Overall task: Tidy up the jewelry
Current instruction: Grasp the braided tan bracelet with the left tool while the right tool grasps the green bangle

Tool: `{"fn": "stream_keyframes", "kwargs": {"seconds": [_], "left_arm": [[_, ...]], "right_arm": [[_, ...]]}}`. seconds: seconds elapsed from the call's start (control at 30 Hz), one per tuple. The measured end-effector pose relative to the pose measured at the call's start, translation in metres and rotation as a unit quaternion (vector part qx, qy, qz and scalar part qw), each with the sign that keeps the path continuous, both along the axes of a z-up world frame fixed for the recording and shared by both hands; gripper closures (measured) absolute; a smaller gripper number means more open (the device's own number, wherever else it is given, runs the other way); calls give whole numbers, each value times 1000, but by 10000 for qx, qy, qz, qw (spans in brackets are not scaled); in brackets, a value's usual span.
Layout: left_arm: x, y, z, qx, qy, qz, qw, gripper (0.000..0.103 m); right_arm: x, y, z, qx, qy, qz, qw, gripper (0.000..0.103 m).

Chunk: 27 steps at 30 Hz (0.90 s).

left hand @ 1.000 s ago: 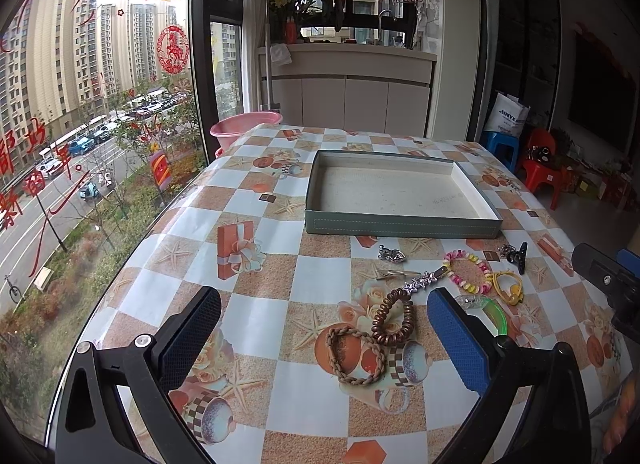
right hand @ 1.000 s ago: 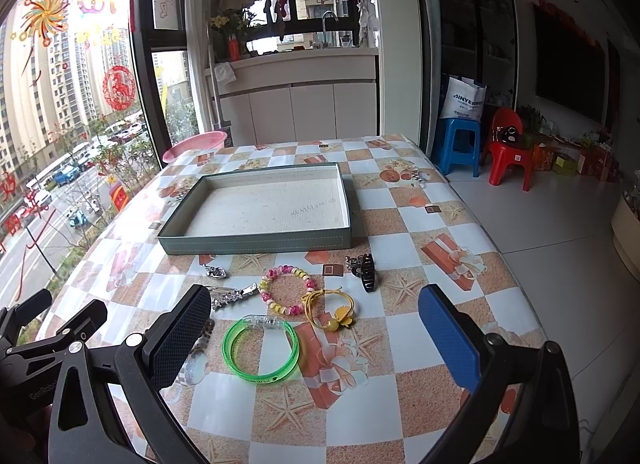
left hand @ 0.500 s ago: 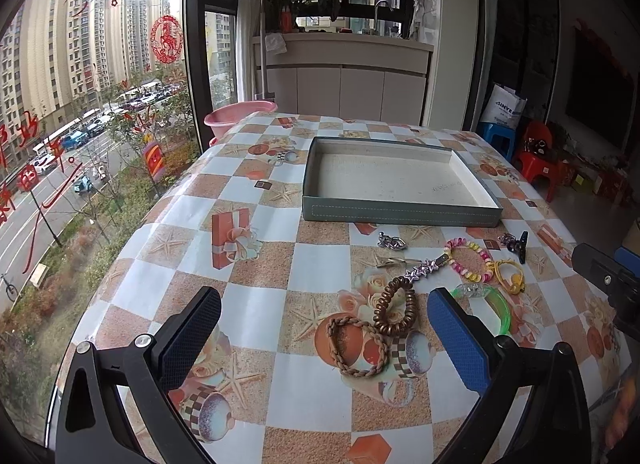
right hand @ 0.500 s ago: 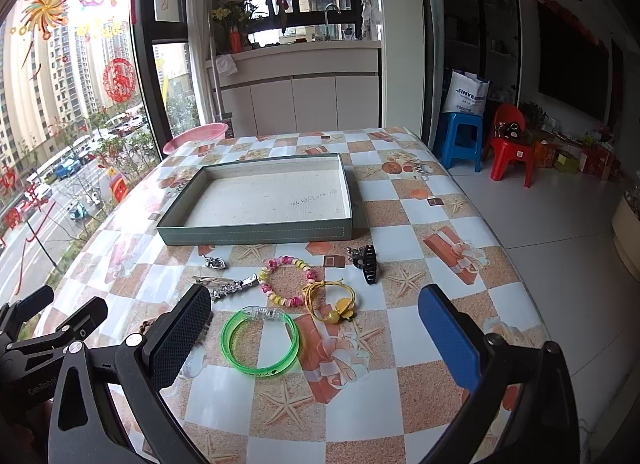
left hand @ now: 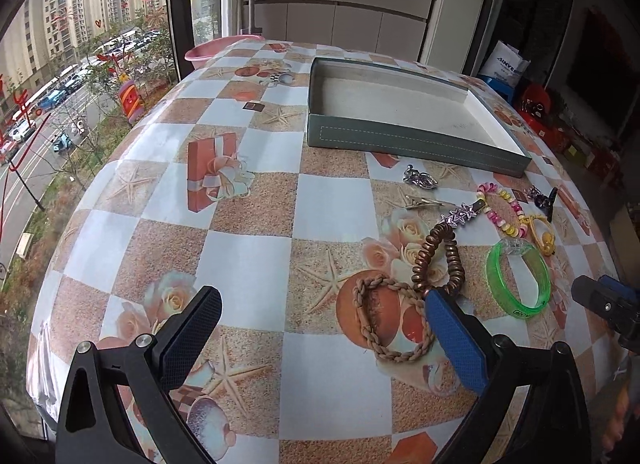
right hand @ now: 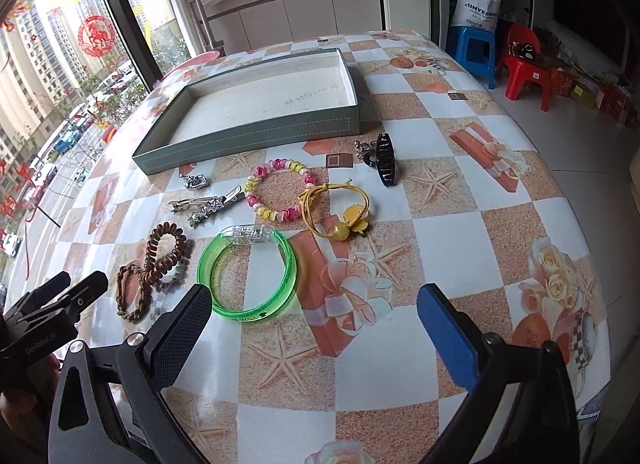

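We have dropped both grippers — left gripper (left hand: 320, 334) and right gripper (right hand: 314, 330), fingers apart, empty — nearer the bracelets (right hand: 248, 278) (probably untouched) beside the empty tray (right hand: 256, 135); picking starts next.
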<state>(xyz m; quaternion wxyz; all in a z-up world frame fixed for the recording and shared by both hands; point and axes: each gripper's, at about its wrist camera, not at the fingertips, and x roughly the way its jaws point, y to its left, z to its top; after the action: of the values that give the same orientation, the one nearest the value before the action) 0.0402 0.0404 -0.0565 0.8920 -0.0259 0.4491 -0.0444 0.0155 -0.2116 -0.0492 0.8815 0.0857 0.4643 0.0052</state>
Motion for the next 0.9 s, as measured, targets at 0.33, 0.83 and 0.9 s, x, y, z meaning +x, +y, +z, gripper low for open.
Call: {"fn": "stream_keyframes", "kwargs": {"seconds": [0.33, 0.83, 0.9], "left_arm": [[18, -17, -18, 110, 333, -378, 9987, 16], [-2, -37, -11, 138, 169, -1090, 9938, 85], [-6, -35, -6, 88, 87, -1077, 9941, 85]], "right_arm": [[20, 28, -17, -44, 603, 162, 9980, 38], [5, 41, -12, -343, 628, 521, 9961, 96], [8, 34, -12, -263, 593, 532, 9965, 96]]}}
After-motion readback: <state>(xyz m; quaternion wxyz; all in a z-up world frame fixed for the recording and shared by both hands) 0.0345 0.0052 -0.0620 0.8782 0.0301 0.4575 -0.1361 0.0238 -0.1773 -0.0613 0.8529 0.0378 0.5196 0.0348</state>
